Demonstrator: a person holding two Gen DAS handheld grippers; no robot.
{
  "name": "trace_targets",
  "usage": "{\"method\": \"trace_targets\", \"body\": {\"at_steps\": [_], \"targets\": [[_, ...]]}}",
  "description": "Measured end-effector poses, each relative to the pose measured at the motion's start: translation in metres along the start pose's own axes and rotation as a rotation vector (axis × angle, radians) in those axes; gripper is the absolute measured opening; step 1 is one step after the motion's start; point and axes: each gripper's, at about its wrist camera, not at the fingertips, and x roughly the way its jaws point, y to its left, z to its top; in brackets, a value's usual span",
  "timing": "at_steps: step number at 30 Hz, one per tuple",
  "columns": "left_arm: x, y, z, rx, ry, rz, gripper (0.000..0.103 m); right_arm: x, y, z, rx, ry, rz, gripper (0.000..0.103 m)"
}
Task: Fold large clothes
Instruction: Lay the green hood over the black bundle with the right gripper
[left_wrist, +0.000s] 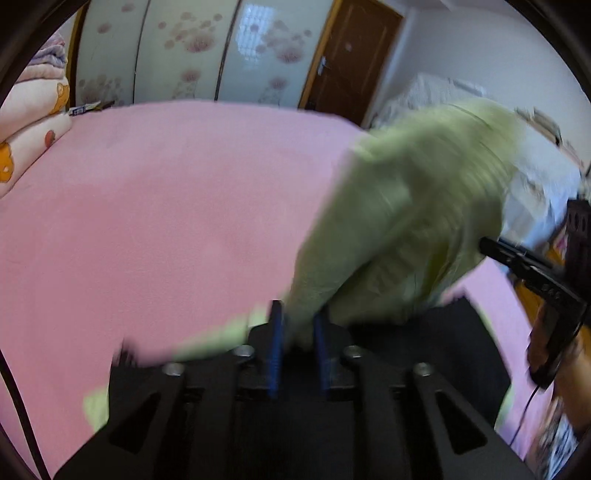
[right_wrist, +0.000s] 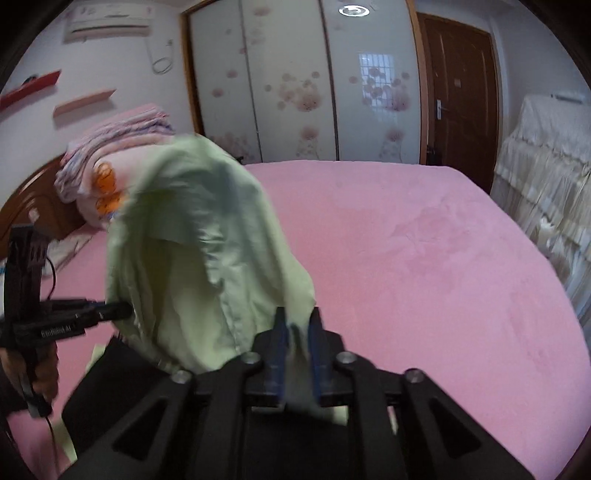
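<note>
A pale green garment (left_wrist: 413, 221) hangs in the air above a pink bed (left_wrist: 155, 206), blurred by motion. My left gripper (left_wrist: 297, 325) is shut on one part of its edge. My right gripper (right_wrist: 299, 328) is shut on another part of the same garment (right_wrist: 192, 251), which billows up to the left between the two. The right gripper shows in the left wrist view (left_wrist: 491, 247) with its tips buried in the cloth. The left gripper shows in the right wrist view (right_wrist: 122, 310) at the garment's left side. A dark cloth (right_wrist: 118, 387) lies under the garment.
A stack of folded quilts (right_wrist: 107, 177) sits at the head of the bed (right_wrist: 424, 258). A wardrobe with flowered sliding doors (right_wrist: 295, 81) and a brown door (right_wrist: 461, 96) stand beyond the bed. A covered piece of furniture (right_wrist: 546, 173) is at the right.
</note>
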Motion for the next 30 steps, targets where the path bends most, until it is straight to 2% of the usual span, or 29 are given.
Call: {"method": "trace_targets", "body": {"at_steps": [2,5,8,12,13,19,22,25,30], "targets": [[-0.008,0.004,-0.033,-0.019,0.066,0.017,0.025,-0.019,0.009,-0.035,-0.025,0.05,-0.046,0.067],[-0.024,0.013,-0.085,-0.088,0.162,0.033,0.027,-0.033,0.015,-0.078,0.0,0.178,-0.024,0.067],[-0.035,0.014,-0.12,-0.144,0.209,0.036,0.029,-0.046,0.023,-0.111,0.03,0.251,-0.018,0.067],[-0.048,0.012,-0.152,-0.192,0.246,0.033,0.046,-0.062,0.028,-0.137,0.105,0.289,0.028,0.067],[-0.053,0.005,-0.158,-0.203,0.248,0.029,0.047,-0.066,0.029,-0.143,0.129,0.295,0.041,0.067],[-0.047,-0.017,-0.174,-0.239,0.242,-0.04,0.047,-0.081,0.037,-0.172,0.198,0.308,0.089,0.067],[-0.04,-0.021,-0.175,-0.278,0.23,-0.076,0.047,-0.077,0.036,-0.172,0.24,0.308,0.105,0.067],[-0.01,-0.033,-0.159,-0.329,0.238,-0.116,0.047,-0.064,0.035,-0.168,0.298,0.308,0.122,0.067],[0.024,-0.041,-0.158,-0.404,0.227,-0.177,0.047,-0.032,0.038,-0.163,0.312,0.348,0.106,0.067]]}}
